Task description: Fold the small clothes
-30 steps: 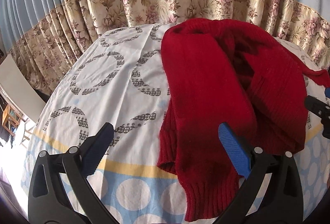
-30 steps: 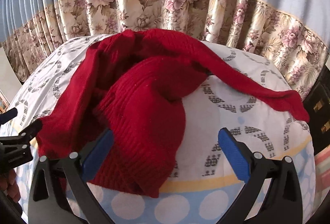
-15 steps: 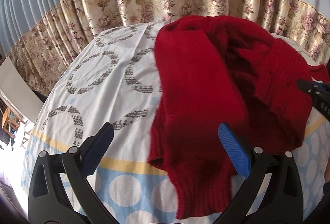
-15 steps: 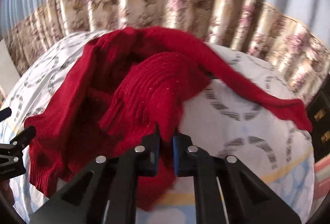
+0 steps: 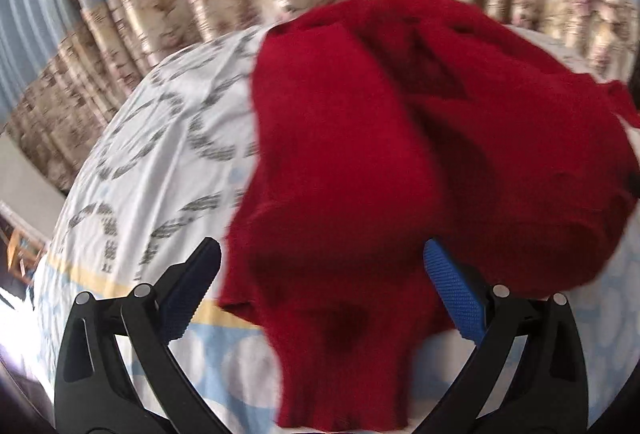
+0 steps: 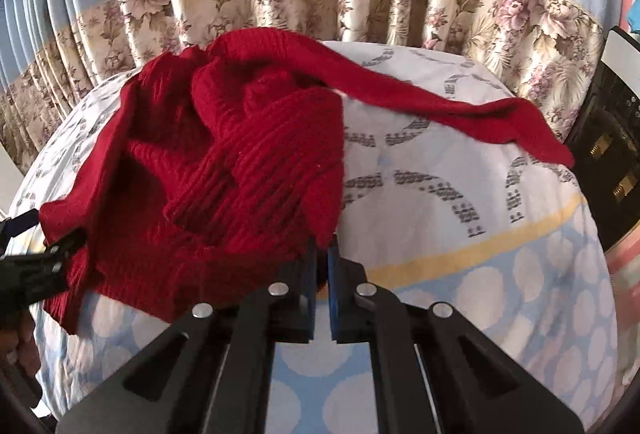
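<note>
Right gripper (image 6: 323, 254) pinches the red sweater's (image 6: 240, 170) ribbed edge; left gripper (image 5: 320, 274) stands spread around its hem, sweater crumpled on the patterned bedsheet (image 6: 460, 234)

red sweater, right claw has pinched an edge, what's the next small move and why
Probably close the left claw on the hem between its open pads. The right claw already pinches the red sweater, which lies bunched on the patterned sheet; two grips would let it be spread.
</note>
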Demonstrator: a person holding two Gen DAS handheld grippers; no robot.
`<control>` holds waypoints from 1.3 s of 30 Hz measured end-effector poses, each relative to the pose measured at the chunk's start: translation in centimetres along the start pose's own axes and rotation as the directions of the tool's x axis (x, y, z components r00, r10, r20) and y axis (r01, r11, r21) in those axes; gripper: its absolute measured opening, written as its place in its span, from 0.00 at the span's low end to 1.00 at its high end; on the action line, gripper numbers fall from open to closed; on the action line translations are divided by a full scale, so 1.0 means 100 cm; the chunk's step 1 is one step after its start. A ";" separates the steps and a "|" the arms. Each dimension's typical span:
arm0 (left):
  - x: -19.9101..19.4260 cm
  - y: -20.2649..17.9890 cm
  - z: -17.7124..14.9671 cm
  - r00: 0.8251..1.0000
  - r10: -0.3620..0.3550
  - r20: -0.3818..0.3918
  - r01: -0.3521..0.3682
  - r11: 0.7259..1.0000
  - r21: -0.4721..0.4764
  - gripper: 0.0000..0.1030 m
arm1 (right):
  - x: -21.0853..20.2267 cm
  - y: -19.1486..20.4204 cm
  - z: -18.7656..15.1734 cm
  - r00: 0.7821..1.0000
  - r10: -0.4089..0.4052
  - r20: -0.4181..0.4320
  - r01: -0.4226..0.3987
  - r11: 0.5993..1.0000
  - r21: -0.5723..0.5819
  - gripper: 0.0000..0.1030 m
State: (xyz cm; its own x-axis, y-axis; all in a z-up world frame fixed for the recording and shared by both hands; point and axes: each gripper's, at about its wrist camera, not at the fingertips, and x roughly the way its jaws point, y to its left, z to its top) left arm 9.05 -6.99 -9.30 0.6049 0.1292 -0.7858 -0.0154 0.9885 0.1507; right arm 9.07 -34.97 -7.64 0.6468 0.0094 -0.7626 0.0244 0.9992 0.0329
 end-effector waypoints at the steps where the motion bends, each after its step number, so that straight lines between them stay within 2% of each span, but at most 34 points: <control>1: 0.006 0.004 -0.002 1.000 0.002 -0.015 -0.002 1.000 -0.005 0.97 | 0.000 0.000 -0.001 1.000 0.001 0.001 -0.001 1.000 -0.003 0.04; 3: 0.010 0.010 -0.004 0.999 -0.028 -0.023 0.028 1.000 -0.013 0.97 | -0.001 0.000 -0.002 1.000 0.005 0.004 -0.005 1.000 -0.010 0.04; 5: 0.008 0.010 -0.006 0.998 -0.065 -0.004 0.065 0.998 0.010 0.80 | -0.002 0.001 -0.003 1.000 0.006 0.008 -0.006 1.000 -0.013 0.04; 7: 0.005 0.008 -0.005 0.995 -0.099 0.002 0.099 0.995 0.031 0.51 | -0.001 0.002 -0.001 1.000 0.008 0.010 -0.008 1.000 -0.010 0.04; 8: 0.003 0.006 -0.003 0.994 -0.109 0.004 0.108 0.993 0.039 0.43 | -0.001 0.002 -0.002 1.000 0.006 0.012 -0.006 1.000 -0.010 0.04; 9: 0.002 0.006 -0.002 0.993 -0.117 0.007 0.117 0.992 0.045 0.26 | -0.001 0.002 -0.002 1.000 0.005 0.013 -0.005 1.000 -0.011 0.04; 11: -0.004 0.010 0.001 0.991 -0.133 0.019 0.132 0.990 0.046 0.19 | -0.002 0.001 -0.002 1.000 0.005 0.019 -0.005 1.000 -0.008 0.04; 13: -0.011 0.023 0.004 0.992 -0.115 0.052 0.114 0.993 0.036 0.13 | -0.002 0.001 -0.002 1.000 0.003 0.022 -0.002 1.000 -0.007 0.04; 16: -0.018 0.049 0.010 0.993 -0.069 0.093 0.068 0.998 0.007 0.11 | -0.003 0.000 -0.002 1.000 0.000 0.025 0.000 1.000 -0.002 0.04; 19: -0.013 0.089 0.018 0.994 0.032 0.106 -0.029 0.999 -0.034 0.11 | -0.003 -0.004 -0.002 1.000 -0.006 0.023 0.006 1.000 0.005 0.05; 21: -0.008 0.124 0.026 0.987 0.123 0.102 -0.116 0.991 -0.074 0.11 | -0.003 -0.006 -0.003 1.000 -0.008 0.021 0.008 1.000 0.006 0.05; 22: -0.003 0.152 0.031 0.975 0.202 0.094 -0.191 0.975 -0.113 0.11 | -0.002 -0.007 -0.004 1.000 -0.012 0.019 0.012 1.000 0.007 0.05; 24: 0.007 0.182 0.035 0.952 0.301 0.054 -0.291 0.946 -0.142 0.15 | -0.001 -0.008 -0.006 1.000 -0.016 0.015 0.016 1.000 0.009 0.05; 25: 0.014 0.200 0.036 0.938 0.346 0.011 -0.341 0.928 -0.153 0.27 | -0.001 -0.008 -0.006 1.000 -0.019 0.014 0.019 1.000 0.014 0.06; 26: 0.016 0.213 0.035 0.931 0.363 -0.019 -0.361 0.916 -0.176 0.34 | -0.001 -0.009 -0.007 1.000 -0.025 0.014 0.024 1.000 0.018 0.07; 28: 0.012 0.224 0.027 0.915 0.403 -0.027 -0.400 0.892 -0.212 0.72 | -0.004 -0.012 -0.008 0.999 -0.048 0.026 0.047 0.998 0.030 0.09; 29: 0.005 0.222 0.021 0.913 0.409 -0.002 -0.399 0.889 -0.224 0.79 | -0.005 -0.013 -0.008 0.998 -0.053 0.029 0.052 0.998 0.035 0.12; 30: 0.003 0.220 0.019 0.915 0.404 0.004 -0.393 0.892 -0.224 0.83 | -0.007 -0.016 -0.007 0.998 -0.055 0.034 0.053 0.998 0.046 0.23; 31: 0.000 0.212 0.014 0.925 0.380 0.007 -0.370 0.903 -0.219 0.83 | -0.010 -0.018 -0.007 0.997 -0.058 0.043 0.055 0.997 0.055 0.34; 33: -0.005 0.199 0.009 0.944 0.329 0.015 -0.318 0.922 -0.220 0.84 | -0.017 -0.018 -0.004 0.996 -0.055 0.067 0.050 0.997 0.066 0.43; 34: -0.009 0.190 0.007 0.954 0.298 0.022 -0.286 0.932 -0.222 0.87 | -0.019 -0.017 -0.001 0.996 -0.045 0.076 0.040 0.997 0.066 0.55; 35: -0.011 0.181 0.004 0.963 0.269 0.029 -0.257 0.941 -0.219 0.88 | -0.021 -0.015 0.001 0.995 -0.036 0.089 0.030 0.997 0.065 0.62; 36: -0.013 0.172 0.002 0.971 0.238 0.035 -0.225 0.950 -0.214 0.89 | -0.024 -0.011 0.003 0.994 -0.028 0.104 0.021 0.998 0.063 0.66; 39: -0.020 0.130 -0.003 0.988 0.142 0.053 -0.130 0.975 -0.182 0.91 | -0.027 0.015 0.013 0.992 0.019 0.126 -0.022 1.000 0.022 0.66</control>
State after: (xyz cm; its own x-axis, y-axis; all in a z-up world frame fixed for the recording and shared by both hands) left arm 7.44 5.63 -5.93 0.6377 0.2638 -0.7237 -0.2388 0.9610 0.1399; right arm 8.39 -33.56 -4.68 0.7381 0.0237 -0.6743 0.0266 0.9976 0.0642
